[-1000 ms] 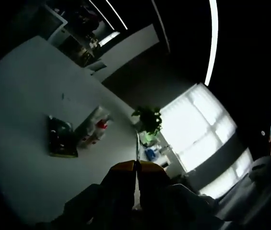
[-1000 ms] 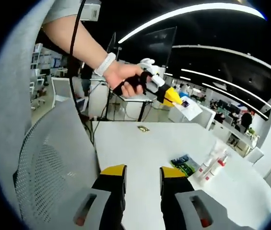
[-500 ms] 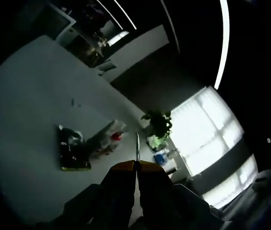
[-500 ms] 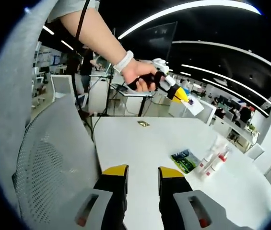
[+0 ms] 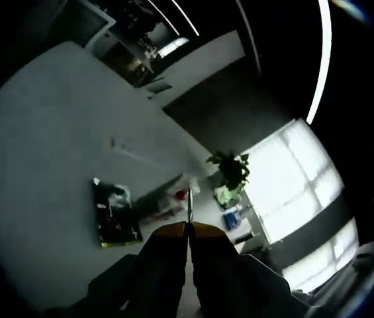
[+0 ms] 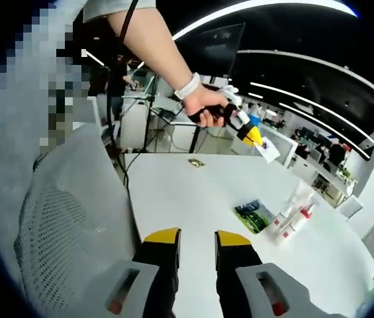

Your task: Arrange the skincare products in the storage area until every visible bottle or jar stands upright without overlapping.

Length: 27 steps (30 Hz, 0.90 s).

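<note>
Several pale skincare bottles (image 6: 291,213) with red caps sit bunched together on the white table (image 6: 193,199), right of a green packet (image 6: 253,215); whether they lie or stand is unclear. My right gripper (image 6: 196,240) is open and empty, low over the table's near edge, well short of them. A hand holds my left gripper (image 6: 253,137) high above the far side of the table, its yellow tips together. In the dim left gripper view, my left gripper (image 5: 188,228) is shut with nothing in it, and the bottles (image 5: 170,199) and the packet (image 5: 115,213) lie far below.
A grey mesh chair back (image 6: 61,218) rises close on the left of the right gripper view. A small dark-and-gold object (image 6: 195,162) lies at the table's far edge. A potted plant (image 5: 230,169) stands beyond the table by bright windows. Office desks stand behind.
The hand has carried my left gripper rightward, further over the table. In its view the packet and bottles have slid right and down. My right gripper has stayed open and nearly still.
</note>
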### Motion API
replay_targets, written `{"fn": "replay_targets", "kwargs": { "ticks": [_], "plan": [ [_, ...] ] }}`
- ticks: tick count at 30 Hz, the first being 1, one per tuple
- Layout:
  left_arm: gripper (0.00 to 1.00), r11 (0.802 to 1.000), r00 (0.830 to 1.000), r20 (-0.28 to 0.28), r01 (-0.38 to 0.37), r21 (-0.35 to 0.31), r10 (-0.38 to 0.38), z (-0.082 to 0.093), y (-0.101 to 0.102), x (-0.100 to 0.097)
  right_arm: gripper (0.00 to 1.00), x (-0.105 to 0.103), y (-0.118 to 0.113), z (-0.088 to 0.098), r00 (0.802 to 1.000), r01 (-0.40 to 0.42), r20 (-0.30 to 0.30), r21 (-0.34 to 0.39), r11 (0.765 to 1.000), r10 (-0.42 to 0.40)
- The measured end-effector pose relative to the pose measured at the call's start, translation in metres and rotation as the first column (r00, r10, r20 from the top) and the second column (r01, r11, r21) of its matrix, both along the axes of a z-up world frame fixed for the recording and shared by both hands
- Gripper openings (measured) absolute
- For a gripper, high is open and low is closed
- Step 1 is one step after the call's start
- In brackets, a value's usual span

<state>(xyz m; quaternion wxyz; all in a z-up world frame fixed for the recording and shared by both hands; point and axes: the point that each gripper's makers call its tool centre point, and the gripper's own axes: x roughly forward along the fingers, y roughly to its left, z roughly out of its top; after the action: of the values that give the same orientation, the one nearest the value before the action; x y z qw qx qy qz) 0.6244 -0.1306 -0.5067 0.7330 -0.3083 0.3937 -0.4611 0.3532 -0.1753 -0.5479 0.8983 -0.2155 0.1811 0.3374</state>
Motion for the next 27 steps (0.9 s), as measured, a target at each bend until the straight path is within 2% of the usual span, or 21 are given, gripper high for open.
{"fn": "replay_targets", "kwargs": {
  "ticks": [5,11,14,17,27],
  "plan": [
    [0.0,1.0,1.0,-0.025,-0.017,0.022,0.017,-0.013,0.005,0.018,0.12,0.001,-0.002,-0.005,1.0,0.011,-0.021,-0.017,1.0,-0.011],
    [0.0,0.998,0.997,-0.081,0.021,0.063,-0.016,-0.038,0.0,0.022,0.1,-0.001,-0.002,-0.012,0.999,0.007,-0.051,-0.032,0.999,-0.008],
    [0.0,0.997,0.996,-0.094,0.007,0.078,0.0,-0.05,0.001,0.032,0.08,-0.001,-0.002,-0.016,0.997,0.006,-0.072,-0.04,0.999,-0.009],
    [0.0,0.995,0.994,-0.105,0.009,0.1,0.001,-0.057,-0.002,0.031,0.08,-0.001,-0.004,-0.019,0.996,0.015,-0.084,-0.045,0.999,-0.018],
    [0.0,0.992,0.987,-0.161,-0.006,0.125,0.026,-0.085,0.003,0.049,0.07,0.0,-0.009,-0.03,0.99,0.038,-0.131,-0.069,0.997,-0.047]
  ]
}}
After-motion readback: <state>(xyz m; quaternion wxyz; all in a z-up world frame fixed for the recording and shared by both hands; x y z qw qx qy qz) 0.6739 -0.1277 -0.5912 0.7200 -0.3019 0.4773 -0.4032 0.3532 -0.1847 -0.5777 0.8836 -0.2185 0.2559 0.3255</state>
